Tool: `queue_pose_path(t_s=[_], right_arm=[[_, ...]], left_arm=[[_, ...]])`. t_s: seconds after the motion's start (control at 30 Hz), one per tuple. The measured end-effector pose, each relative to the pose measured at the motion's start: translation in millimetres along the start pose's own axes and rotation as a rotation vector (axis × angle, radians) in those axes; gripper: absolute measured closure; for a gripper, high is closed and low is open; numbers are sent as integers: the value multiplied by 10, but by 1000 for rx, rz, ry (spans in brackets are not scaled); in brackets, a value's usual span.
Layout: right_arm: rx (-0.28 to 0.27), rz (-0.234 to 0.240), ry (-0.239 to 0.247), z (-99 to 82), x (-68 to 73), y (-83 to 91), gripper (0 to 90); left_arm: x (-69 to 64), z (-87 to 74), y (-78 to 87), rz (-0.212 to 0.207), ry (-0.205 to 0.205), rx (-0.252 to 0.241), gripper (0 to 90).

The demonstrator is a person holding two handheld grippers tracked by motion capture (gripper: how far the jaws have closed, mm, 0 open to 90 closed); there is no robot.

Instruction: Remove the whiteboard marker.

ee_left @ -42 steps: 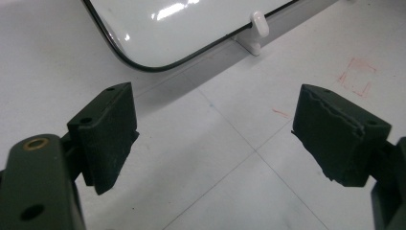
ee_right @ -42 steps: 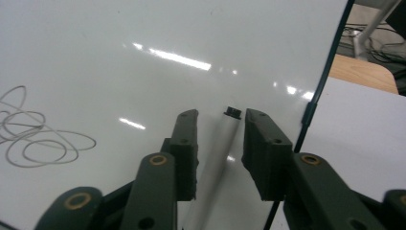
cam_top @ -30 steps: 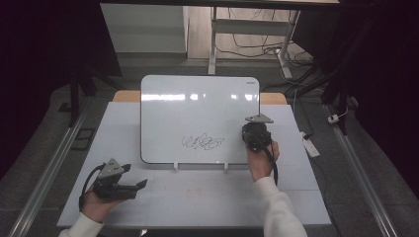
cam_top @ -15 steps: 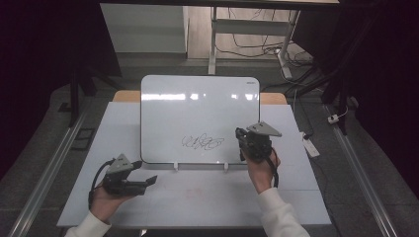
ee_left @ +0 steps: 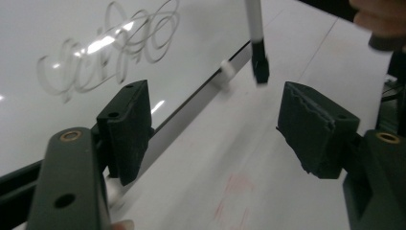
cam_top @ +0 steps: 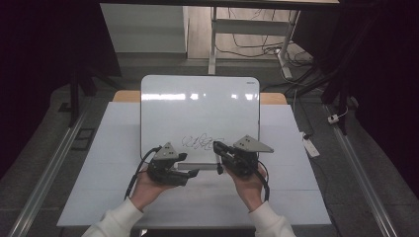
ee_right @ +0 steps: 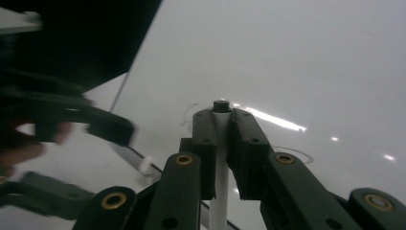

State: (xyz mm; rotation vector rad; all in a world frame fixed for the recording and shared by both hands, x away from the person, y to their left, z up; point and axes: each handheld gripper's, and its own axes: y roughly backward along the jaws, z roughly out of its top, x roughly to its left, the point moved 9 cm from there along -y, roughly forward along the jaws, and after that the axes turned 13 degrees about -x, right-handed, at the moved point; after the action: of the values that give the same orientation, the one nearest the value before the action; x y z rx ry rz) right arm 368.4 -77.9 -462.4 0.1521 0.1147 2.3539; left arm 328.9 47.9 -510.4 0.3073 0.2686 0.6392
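A whiteboard (cam_top: 197,106) with a black scribble (cam_top: 200,143) lies on the white table (cam_top: 296,197). My right gripper (cam_top: 221,149) is at the board's lower edge, pointing left, shut on a white marker (ee_right: 220,148) whose dark end sticks out past the pads. My left gripper (cam_top: 190,174) sits just left of it, pointing right, open; its jaws have just been closing with nothing between them. In the left gripper view the marker (ee_left: 253,28) hangs with its black tip down, beyond and above my left gripper (ee_left: 215,129). The board's edge rail (ee_left: 201,96) runs past the left pad.
A small white object (cam_top: 310,147) lies at the table's right edge. Metal rails (cam_top: 49,168) run along both sides of the table. Desk legs and cables (cam_top: 276,49) are on the floor beyond the board.
My left gripper has moved right and up to the board's lower edge. My right gripper has moved left and down along the board with the marker. The two now stand close together.
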Motion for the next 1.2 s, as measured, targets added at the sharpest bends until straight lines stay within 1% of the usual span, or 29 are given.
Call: queue_pose_path(t_s=[0.07, 0.1, 0.13, 0.17, 0.23, 0.3, 0.37, 0.4, 0.43, 0.47, 0.53, 0.57, 0.6, 0.63, 0.67, 0.7, 0.73, 0.8, 0.83, 0.87, 0.9, 0.93, 0.97, 1.0, 1.03, 1.1, 1.13, 1.17, 1.2], right_arm=[[-7, 27, -6, 8, 80, 0, 806], [-7, 40, -7, 8, 117, -1, 806], [-11, 52, -12, 11, 153, -6, 806], [-11, 52, -12, 11, 153, -6, 806], [-24, 95, -31, 27, 261, -13, 806], [-30, 115, -34, 39, 326, -15, 805], [-33, 133, -30, 46, 374, -16, 806], [-34, 143, -37, 48, 395, -16, 805], [-34, 143, -37, 48, 395, -16, 805], [-38, 158, -50, 44, 424, -21, 805], [-37, 167, -56, 32, 447, -33, 805], [-39, 168, -53, 29, 455, -35, 805], [-39, 168, -53, 29, 455, -35, 805], [-42, 173, -46, 32, 460, -29, 802], [-47, 178, -51, 38, 460, -23, 797], [-55, 196, -56, 55, 466, -11, 741], [-49, 219, -56, 68, 467, 8, 675], [-48, 235, -37, 102, 418, 88, 614], [-41, 248, -27, 101, 387, 135, 588], [-9, 259, -20, 70, 349, 174, 564], [20, 272, -18, 27, 314, 206, 555], [20, 272, -18, 27, 314, 206, 555], [70, 305, -22, -81, 268, 247, 536], [70, 305, -22, -81, 268, 247, 536], [141, 365, -31, -215, 275, 252, 521], [194, 410, -9, -327, 299, 241, 516], [209, 430, -4, -365, 313, 230, 516], [209, 430, -4, -365, 313, 230, 516], [217, 454, -10, -388, 333, 223, 520]], left_arm=[[-48, 78, -103, -32, 21, -22, 315], [-48, 78, -103, -32, 21, -22, 330], [-66, 105, -131, -43, 31, -34, 350], [-78, 125, -154, -57, 35, -38, 350], [-95, 154, -196, -76, 41, -46, 421], [-118, 171, -225, -94, 36, -52, 490], [-120, 183, -228, -98, 30, -59, 573], [-125, 188, -217, -119, 37, -64, 606], [-125, 188, -217, -119, 37, -64, 636], [-133, 190, -211, -129, 38, -68, 672], [-152, 193, -201, -147, 28, -70, 771], [-130, 186, -189, -133, 27, -61, 785], [-130, 186, -189, -133, 27, -61, 797], [-121, 185, -180, -149, 31, -59, 800], [-113, 185, -173, -148, 35, -57, 801], [-83, 188, -154, -141, 39, -57, 802], [-83, 188, -154, -141, 39, -57, 802], [-55, 195, -125, -150, 48, -58, 803], [-43, 200, -107, -156, 47, -61, 803], [-27, 216, -76, -170, 46, -67, 803], [-27, 216, -76, -170, 46, -67, 803], [-30, 226, -67, -183, 45, -69, 803], [-45, 236, -61, -202, 43, -69, 803], [-67, 245, -58, -219, 34, -66, 803], [-96, 253, -55, -234, 22, -63, 803], [-155, 264, -44, -264, -7, -54, 803], [-185, 268, -40, -281, -16, -51, 803], [-212, 269, -38, -296, -26, -48, 803], [-235, 268, -36, -312, -32, -43, 802]])
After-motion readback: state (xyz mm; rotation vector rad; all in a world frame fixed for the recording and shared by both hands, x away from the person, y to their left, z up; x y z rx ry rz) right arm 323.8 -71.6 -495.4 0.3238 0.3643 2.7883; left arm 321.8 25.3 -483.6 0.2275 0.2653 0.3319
